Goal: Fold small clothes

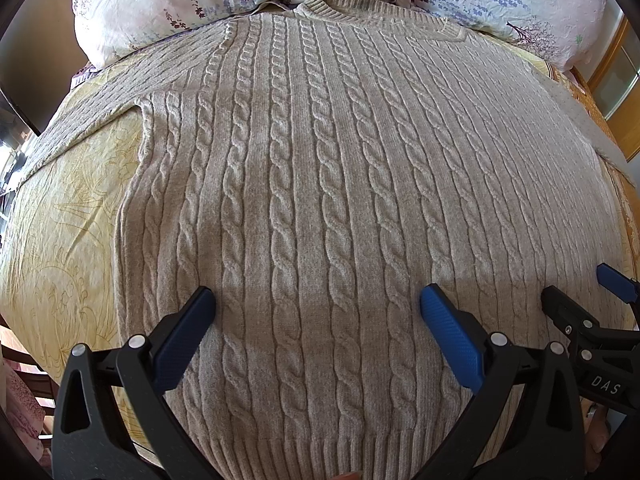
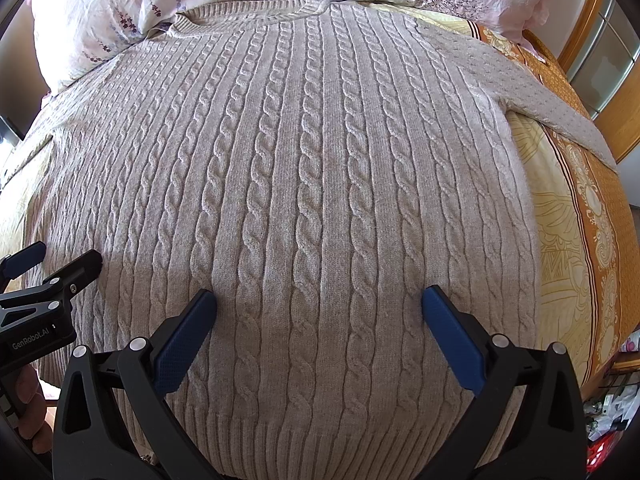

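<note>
The left gripper (image 1: 318,300) is held with its jaws spread wide and nothing between them; it is aimed steeply down over the lower middle of the sweater (image 1: 320,168). The right gripper (image 2: 319,300) is likewise found fully spread and empty, poised over the lower body of the same garment, toward its right half. Each gripper is seen at the edge of the other's view, so the two are judged to be side by side and near each other. No pad is seen pressing on the knit.

The sweater is laid flat, front up, on the bedspread (image 1: 64,216), with its collar (image 1: 324,6) against the pillows (image 1: 160,4) at the far end and its ribbed hem (image 2: 320,444) nearest the grippers. One sleeve (image 1: 92,116) is stretched out to the left across the yellow cover; the other sleeve (image 2: 560,108) is run off to the right over the orange border (image 2: 600,208).

The garment is judged to be spread and unfolded, so the folding proper is not yet begun. The next move is judged to call for a sleeve or a side edge to be pinched and carried over the body; thick knit must be taken in a firm bite, and both layers should be caught.
</note>
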